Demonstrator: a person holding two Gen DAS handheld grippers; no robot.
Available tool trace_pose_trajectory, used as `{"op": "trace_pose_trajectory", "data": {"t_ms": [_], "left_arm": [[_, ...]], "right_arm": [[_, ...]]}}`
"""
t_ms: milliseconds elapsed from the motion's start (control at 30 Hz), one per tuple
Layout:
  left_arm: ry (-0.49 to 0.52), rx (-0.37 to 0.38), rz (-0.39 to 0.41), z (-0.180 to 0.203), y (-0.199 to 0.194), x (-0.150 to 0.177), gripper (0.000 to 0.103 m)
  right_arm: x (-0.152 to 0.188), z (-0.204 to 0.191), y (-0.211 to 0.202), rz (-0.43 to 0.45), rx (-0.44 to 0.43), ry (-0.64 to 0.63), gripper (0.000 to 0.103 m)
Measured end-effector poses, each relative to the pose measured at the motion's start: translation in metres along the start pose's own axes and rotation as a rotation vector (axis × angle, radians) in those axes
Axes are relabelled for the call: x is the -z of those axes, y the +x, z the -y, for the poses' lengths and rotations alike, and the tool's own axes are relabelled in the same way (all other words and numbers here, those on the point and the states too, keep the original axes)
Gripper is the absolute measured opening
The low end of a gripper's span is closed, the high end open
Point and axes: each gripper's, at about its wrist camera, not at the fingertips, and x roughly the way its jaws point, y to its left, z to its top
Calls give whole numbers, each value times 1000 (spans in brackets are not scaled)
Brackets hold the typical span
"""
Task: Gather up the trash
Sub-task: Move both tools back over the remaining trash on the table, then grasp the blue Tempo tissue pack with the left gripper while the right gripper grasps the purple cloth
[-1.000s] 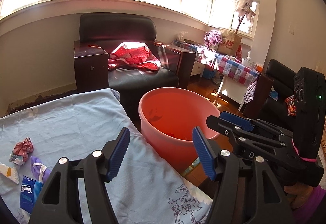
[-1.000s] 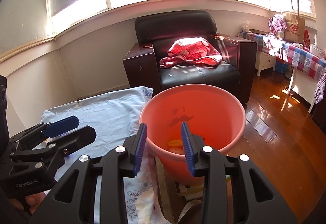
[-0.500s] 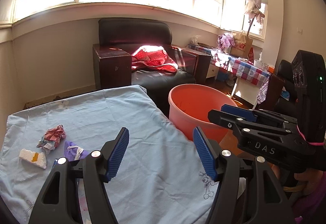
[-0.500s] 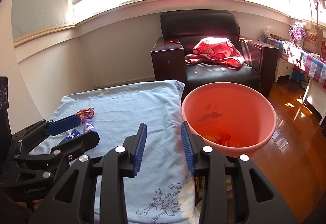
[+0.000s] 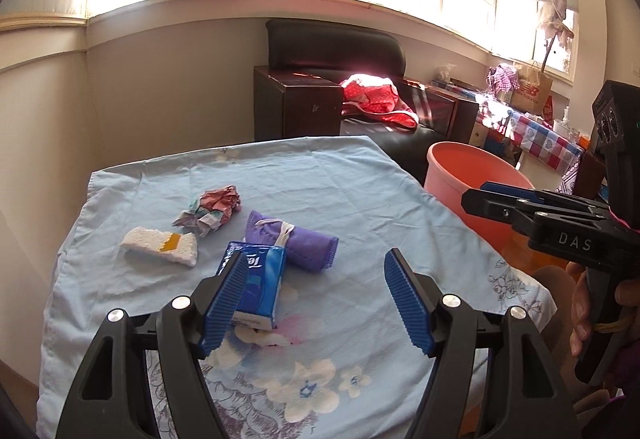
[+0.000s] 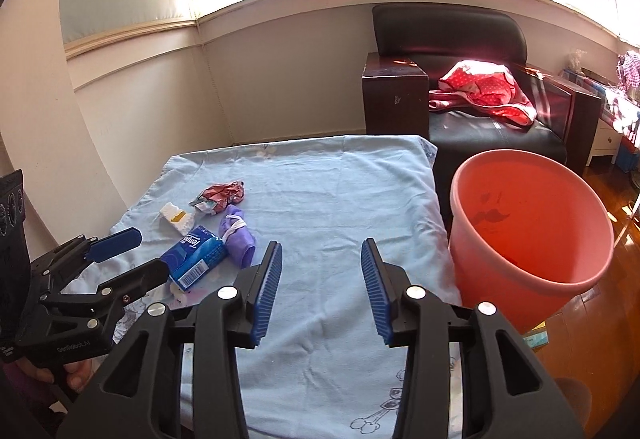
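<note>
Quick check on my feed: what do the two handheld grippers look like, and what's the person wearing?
Both are black plastic tools with ribbed blue pads and silver rivets. The left gripper reads "GenRobot.AI" on its side in the right wrist view. The right gripper reads "DAS" and carries a pink band. A purple sleeve shows at the right hand.

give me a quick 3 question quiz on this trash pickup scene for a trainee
1. True or false: the round salmon plastic bucket stands on the pale blue cloth-covered table.
2. How many loose trash items lie on that table?
3. Multiple choice: which item lies closest to the left tool? A) crumpled red wrapper B) blue tissue pack C) white foam chunk

Key:
1. False; it stands on the floor beside the table.
2. Four: wrapper, foam chunk, tissue pack, rolled purple mask.
3. B
</note>
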Motion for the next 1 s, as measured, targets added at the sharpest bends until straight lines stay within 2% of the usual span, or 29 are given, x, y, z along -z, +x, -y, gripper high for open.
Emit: {"op": "trace_pose_trajectory", "data": {"t_ms": [233, 600, 700, 800, 1000], "left_arm": [[-69, -77, -40, -37, 8, 10, 70], [-34, -49, -169, -42, 48, 11, 70], [-69, -8, -230, -47, 58, 11, 70], [-79, -1, -250, -49, 61, 10, 70], [-32, -26, -273, -42, 68, 7, 70]], "right_arm": [[9, -18, 16, -51, -65, -38, 42], [13, -20, 29, -98, -82, -38, 42], [14, -20, 32, -109, -87, -37, 42], [12, -23, 37, -123, -94, -50, 42], [5, -31, 51, -161, -136, -62, 42]]}}
